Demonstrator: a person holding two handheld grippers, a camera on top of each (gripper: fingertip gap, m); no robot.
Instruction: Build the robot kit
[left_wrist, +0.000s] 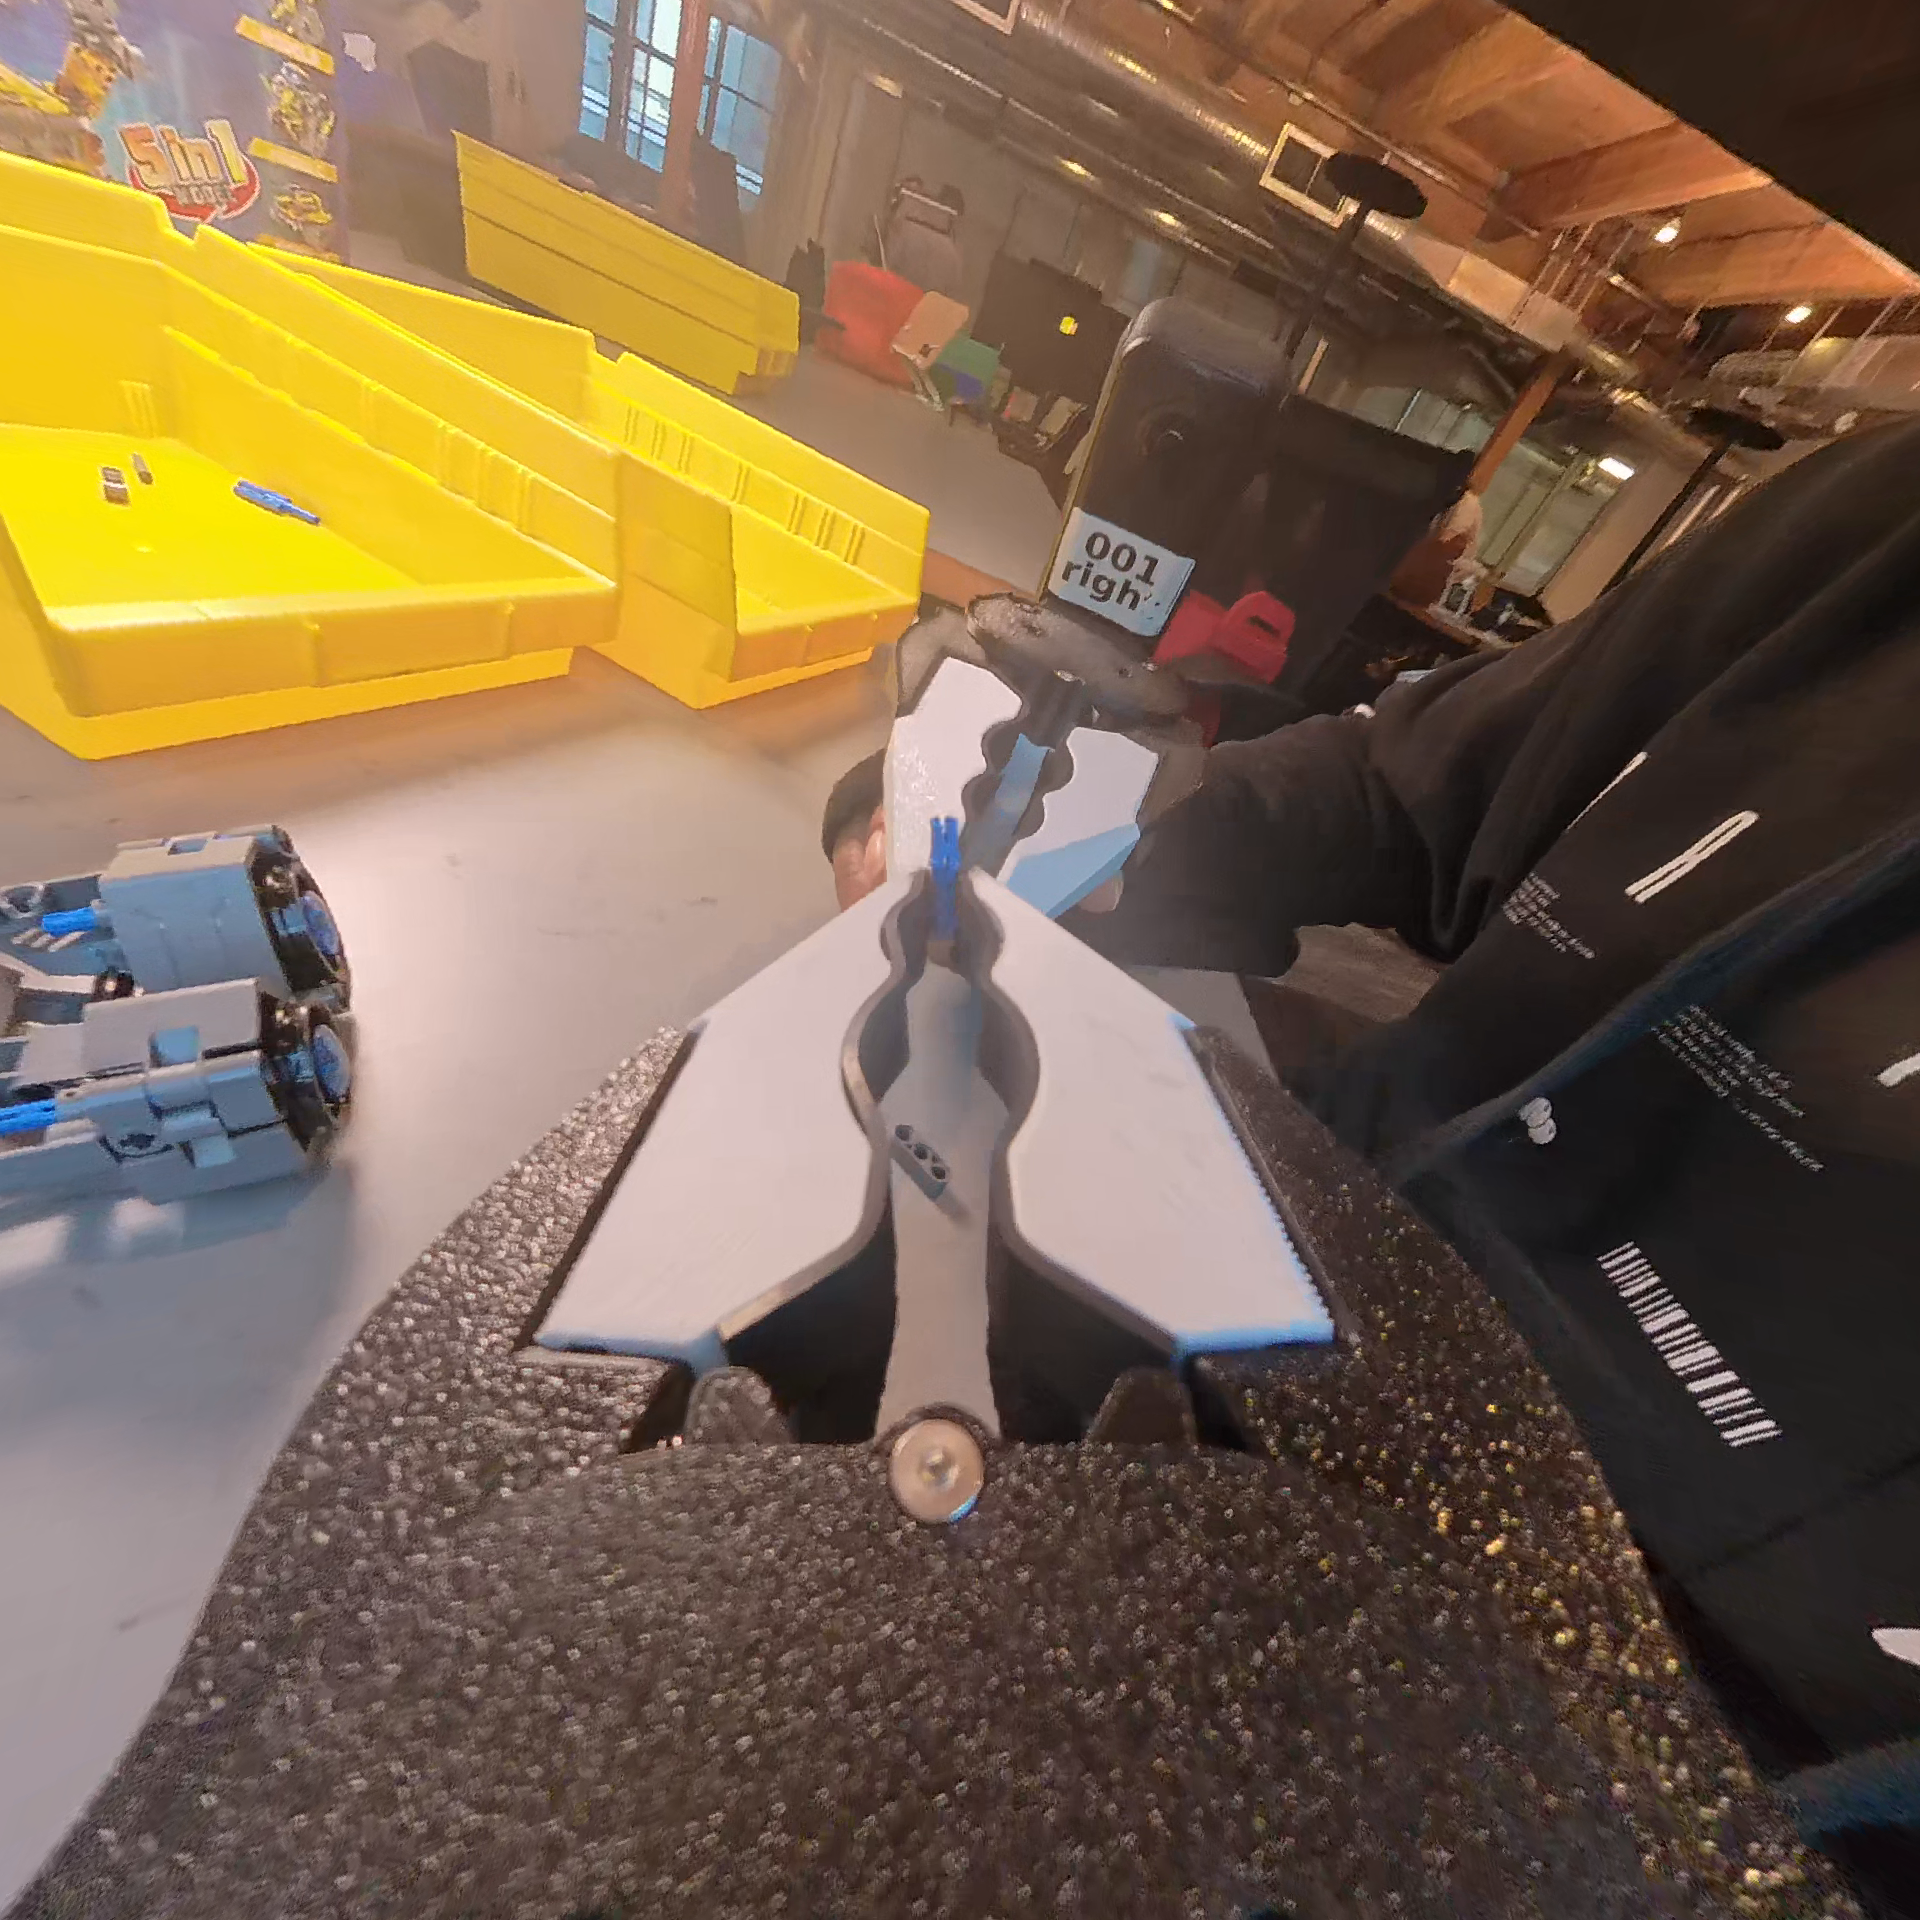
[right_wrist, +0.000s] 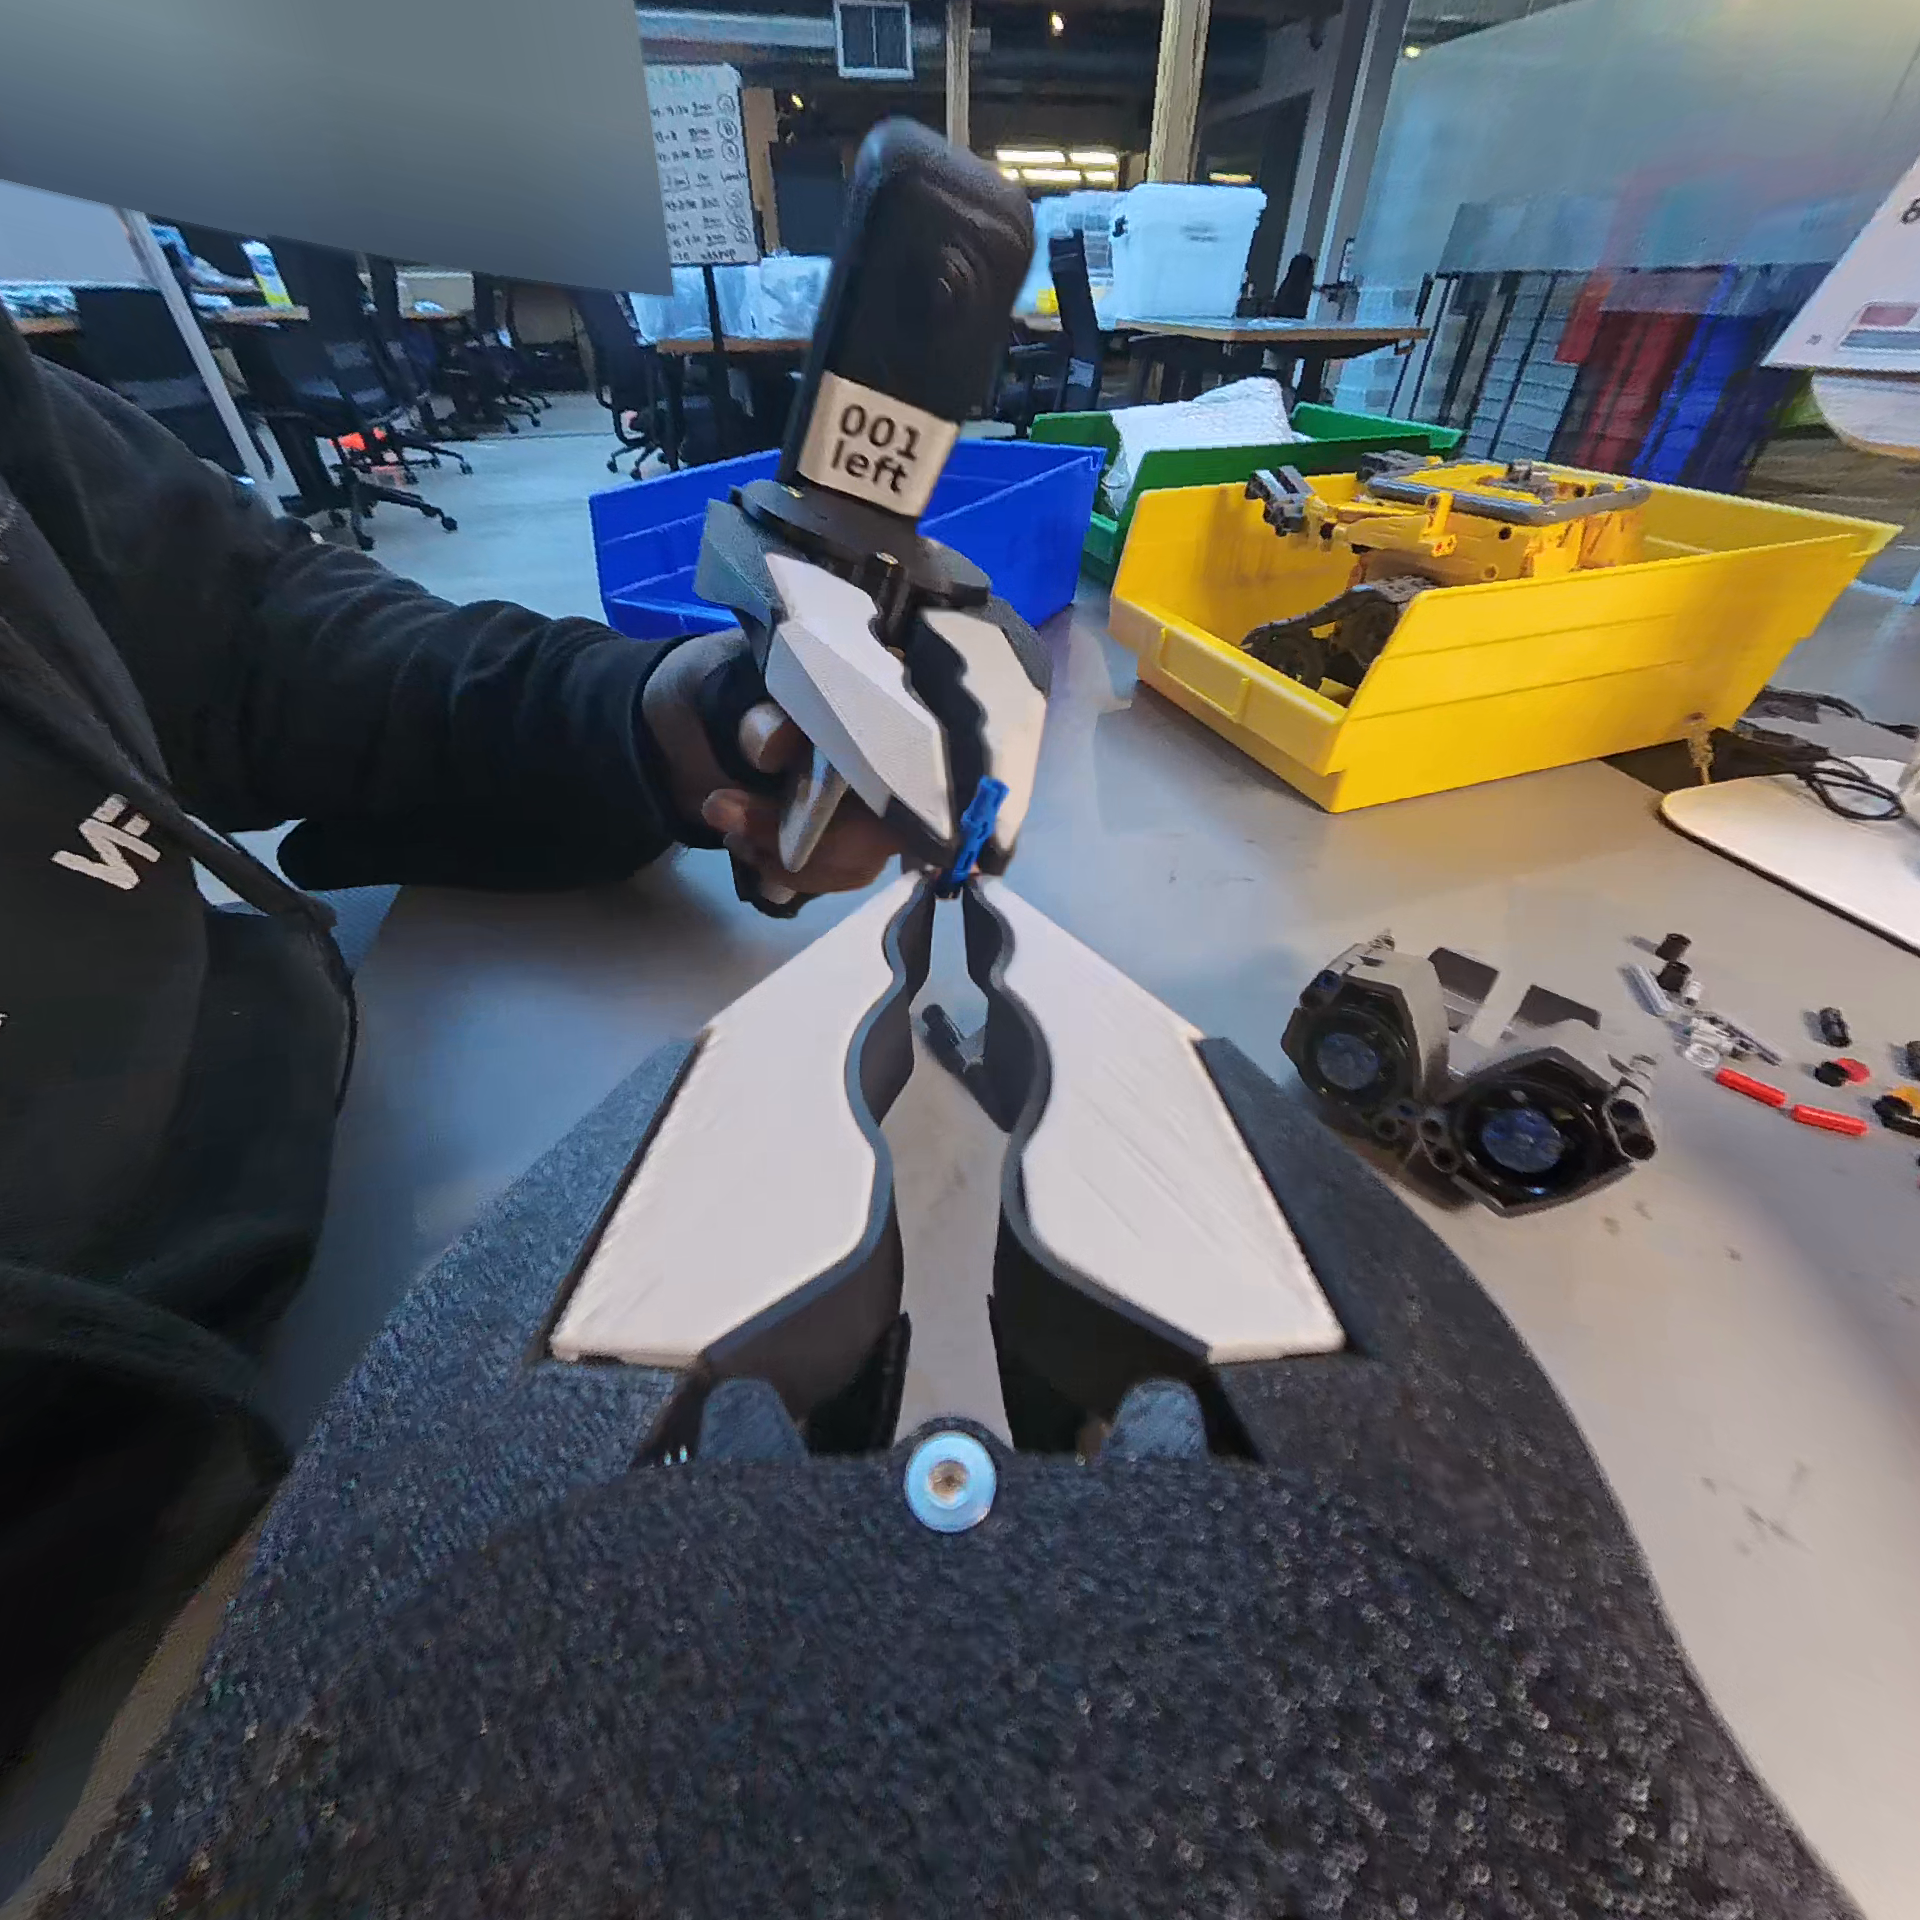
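My left gripper (left_wrist: 940, 904) is shut on a small blue pin (left_wrist: 943, 857), held in the air above the grey table (left_wrist: 520, 831). My right gripper (right_wrist: 948, 888) faces it tip to tip and is shut on the lower end of the same blue pin (right_wrist: 977, 821). Each gripper shows in the other's view: the right one (left_wrist: 966, 847) and the left one (right_wrist: 971, 836). A small dark beam piece (left_wrist: 925, 1148) lies on the table below the fingers, and it also shows in the right wrist view (right_wrist: 951, 1039).
A grey wheeled brick assembly (left_wrist: 208, 997) (right_wrist: 1455, 1081) lies on the table. Yellow bins (left_wrist: 312, 613) stand beyond it, one holding a blue pin (left_wrist: 275, 502). A yellow bin (right_wrist: 1507, 707) holds a yellow model; blue (right_wrist: 1018, 509) and green (right_wrist: 1371, 426) bins stand behind. Loose small parts (right_wrist: 1766, 1060) lie at the right. Less than 4 cm separates the two grippers' tips.
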